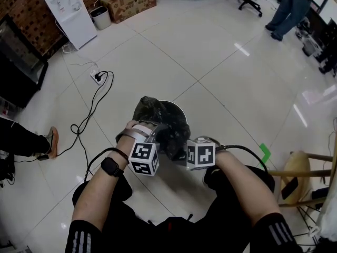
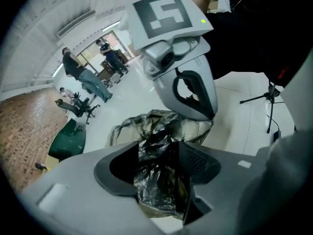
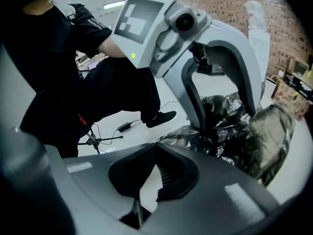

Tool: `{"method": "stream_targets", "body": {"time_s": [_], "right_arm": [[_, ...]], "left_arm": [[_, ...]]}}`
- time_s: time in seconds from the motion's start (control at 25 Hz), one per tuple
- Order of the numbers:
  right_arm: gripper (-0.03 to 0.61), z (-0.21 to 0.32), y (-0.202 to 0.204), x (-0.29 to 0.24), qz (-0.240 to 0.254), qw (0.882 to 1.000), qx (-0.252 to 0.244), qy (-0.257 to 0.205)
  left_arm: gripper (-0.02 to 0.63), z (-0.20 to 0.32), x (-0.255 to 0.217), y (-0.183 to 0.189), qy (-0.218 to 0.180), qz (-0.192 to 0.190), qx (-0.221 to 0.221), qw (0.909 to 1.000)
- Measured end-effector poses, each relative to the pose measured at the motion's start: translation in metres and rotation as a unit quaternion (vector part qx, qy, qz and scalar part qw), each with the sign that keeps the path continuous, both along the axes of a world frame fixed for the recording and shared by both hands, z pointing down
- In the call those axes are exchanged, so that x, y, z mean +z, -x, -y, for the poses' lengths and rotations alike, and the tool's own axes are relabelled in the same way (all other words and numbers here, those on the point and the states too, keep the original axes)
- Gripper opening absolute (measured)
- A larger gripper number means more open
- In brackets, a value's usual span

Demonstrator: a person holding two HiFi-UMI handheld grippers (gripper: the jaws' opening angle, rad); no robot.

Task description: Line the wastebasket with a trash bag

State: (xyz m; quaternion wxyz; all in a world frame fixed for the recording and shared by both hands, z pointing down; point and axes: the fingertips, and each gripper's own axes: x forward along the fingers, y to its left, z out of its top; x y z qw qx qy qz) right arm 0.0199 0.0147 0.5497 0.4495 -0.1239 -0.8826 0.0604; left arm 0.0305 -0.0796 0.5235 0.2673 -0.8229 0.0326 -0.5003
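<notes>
left gripper (image 2: 159, 156): jaws wide apart, crumpled black plastic trash bag (image 1: 157, 118) loose between them. right gripper (image 3: 145, 181): jaws together, empty. bag drapes the round grey wastebasket (image 1: 178, 107), just beyond both grippers.

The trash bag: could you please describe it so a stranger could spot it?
On the white tiled floor, just ahead of the person's knees, stands a round wastebasket. The trash bag drapes over its rim: glossy dark plastic film, the only soft, crumpled thing there.
</notes>
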Motion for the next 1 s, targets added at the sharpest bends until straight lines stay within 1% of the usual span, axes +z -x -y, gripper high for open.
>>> {"method": "stream_targets", "body": {"time_s": [0.08, 0.16, 0.28, 0.32, 0.36, 0.4, 0.48, 0.52, 0.64, 0.72, 0.84, 0.92, 1.0], "right_arm": [[0.006, 0.000, 0.000, 0.002, 0.001, 1.000, 0.004, 0.004], [0.006, 0.001, 0.000, 0.004, -0.001, 1.000, 0.006, 0.004], [0.011, 0.006, -0.004, 0.004, -0.004, 1.000, 0.012, 0.009], [0.030, 0.009, -0.007, 0.002, 0.000, 1.000, 0.018, 0.015], [0.080, 0.014, -0.010, -0.003, 0.009, 0.999, 0.027, 0.023], [0.112, 0.021, -0.014, -0.011, 0.022, 0.998, 0.040, 0.034], [0.135, 0.040, -0.025, -0.030, 0.058, 0.994, 0.074, 0.053], [0.137, 0.053, -0.032, -0.040, 0.078, 0.990, 0.099, 0.058], [0.137, 0.104, -0.054, -0.062, 0.124, 0.973, 0.193, 0.038], [0.141, 0.127, -0.066, -0.059, 0.126, 0.963, 0.236, 0.023], [0.183, 0.134, -0.070, -0.037, 0.110, 0.960, 0.254, 0.030], [0.186, 0.128, -0.063, -0.024, 0.102, 0.963, 0.246, 0.048], [0.184, 0.121, -0.055, -0.014, 0.088, 0.968, 0.231, 0.055]], "left_arm": [[0.243, -0.010, 0.014, -0.001, 0.007, 0.018, 0.018, 0.9996], [0.156, -0.013, 0.024, 0.001, 0.008, 0.032, 0.022, 0.9992], [0.006, -0.010, 0.027, 0.005, 0.003, 0.031, 0.013, 0.9994], [0.000, -0.009, 0.026, 0.005, 0.001, 0.030, 0.009, 0.9995], [0.000, -0.008, 0.026, 0.006, 0.000, 0.030, 0.006, 0.9995], [0.000, -0.007, 0.025, 0.007, -0.001, 0.030, 0.004, 0.9995], [0.000, -0.008, 0.024, 0.010, 0.001, 0.028, 0.001, 0.9996], [0.000, -0.009, 0.023, 0.011, 0.002, 0.027, 0.000, 0.9996], [0.000, -0.013, 0.020, 0.014, -0.001, 0.020, 0.003, 0.9998], [0.000, -0.018, 0.019, 0.013, 0.000, 0.016, 0.006, 0.9999], [0.000, -0.022, 0.018, 0.010, -0.002, 0.011, 0.010, 0.9999], [0.000, -0.021, 0.017, 0.009, -0.005, 0.008, 0.010, 0.9999], [0.000, -0.020, 0.018, 0.007, -0.005, 0.006, 0.009, 0.9999]]}}
